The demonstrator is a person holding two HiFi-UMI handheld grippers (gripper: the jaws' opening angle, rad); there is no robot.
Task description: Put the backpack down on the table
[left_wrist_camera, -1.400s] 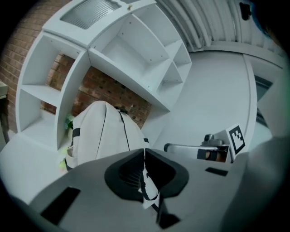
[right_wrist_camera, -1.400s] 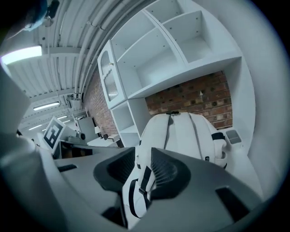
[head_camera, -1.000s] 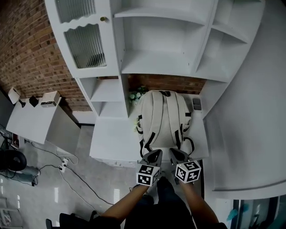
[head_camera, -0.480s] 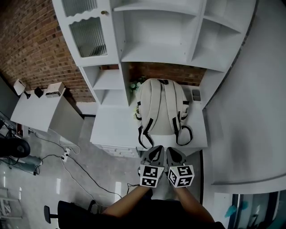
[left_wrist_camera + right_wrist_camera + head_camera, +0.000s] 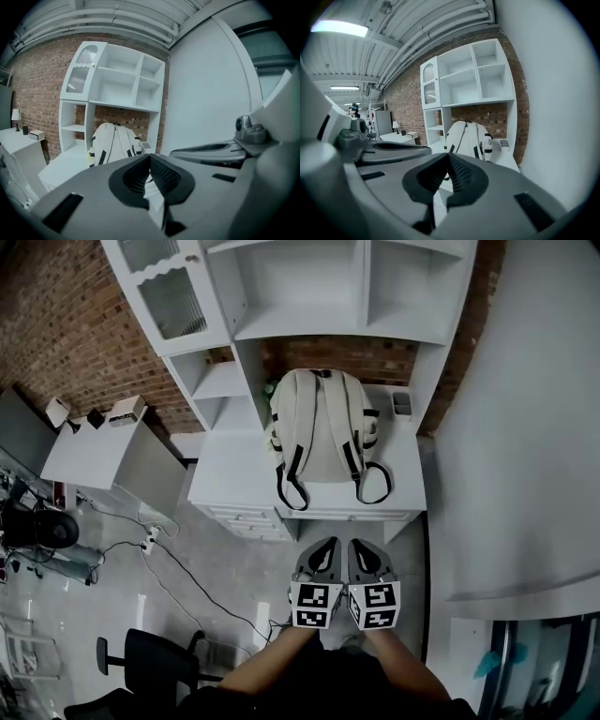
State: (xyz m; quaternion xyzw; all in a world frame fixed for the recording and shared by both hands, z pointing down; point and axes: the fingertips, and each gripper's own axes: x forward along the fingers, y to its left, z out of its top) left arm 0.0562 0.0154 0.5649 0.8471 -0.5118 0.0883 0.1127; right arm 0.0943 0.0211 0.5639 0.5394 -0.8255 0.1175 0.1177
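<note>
The left tongs (image 5: 323, 547) and right tongs (image 5: 360, 547) are both closed on nothing, side by side, well apart from the counter (image 5: 232, 491). The backpack (image 5: 323, 427) stands on it under the shelves (image 5: 300, 296). The set-down looks complete, so no further move seems needed.

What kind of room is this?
Probably a study corner set up inside a workshop or lab: a white desk with shelves against a brick wall, a backpack on it, plus loose cables and an office chair.
</note>
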